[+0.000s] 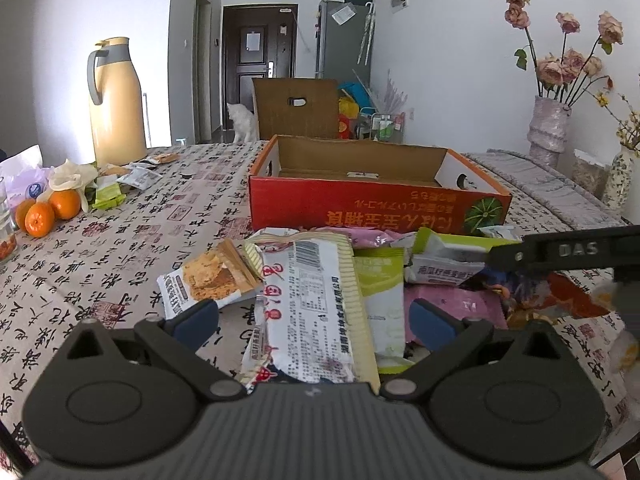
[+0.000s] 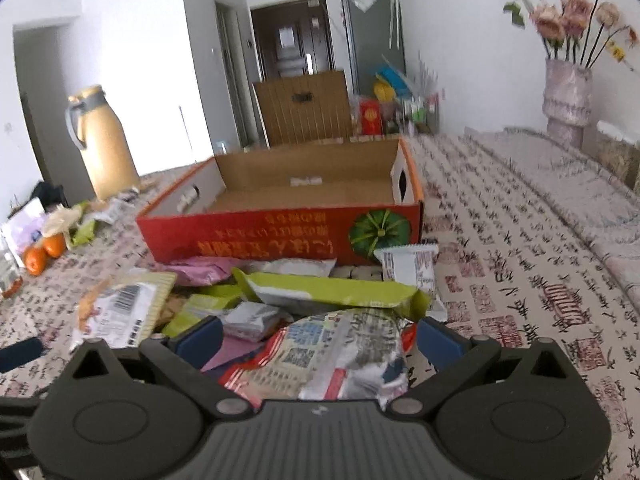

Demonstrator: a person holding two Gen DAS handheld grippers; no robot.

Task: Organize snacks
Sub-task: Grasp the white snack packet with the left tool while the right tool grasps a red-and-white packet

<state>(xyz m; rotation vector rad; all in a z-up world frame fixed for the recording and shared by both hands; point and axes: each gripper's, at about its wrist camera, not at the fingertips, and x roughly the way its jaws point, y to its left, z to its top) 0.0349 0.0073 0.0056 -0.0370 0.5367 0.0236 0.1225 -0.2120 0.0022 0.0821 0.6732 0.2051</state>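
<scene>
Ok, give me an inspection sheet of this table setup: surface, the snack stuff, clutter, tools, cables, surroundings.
Surface: tablecloth printed with calligraphy.
Job's things: snack packets piled before the red cardboard box; box open, nearly empty. Long white packet and silver crinkled packet lie nearest.
Clutter: oranges, yellow thermos, loose wrappers.
Tools: left tool open over the white packet; right tool open over the silver one.
Cables: nothing seen.
Surroundings: vase of dried roses, dark door, white cat.

The right wrist view is blurry, so the words on the crinkly snack bag point(image 2: 340, 356) cannot be read. The left tongs' point(image 1: 316, 322) body hides the near end of the long white packet point(image 1: 312, 312). The oranges point(image 1: 48, 212) partly hide each other.
</scene>
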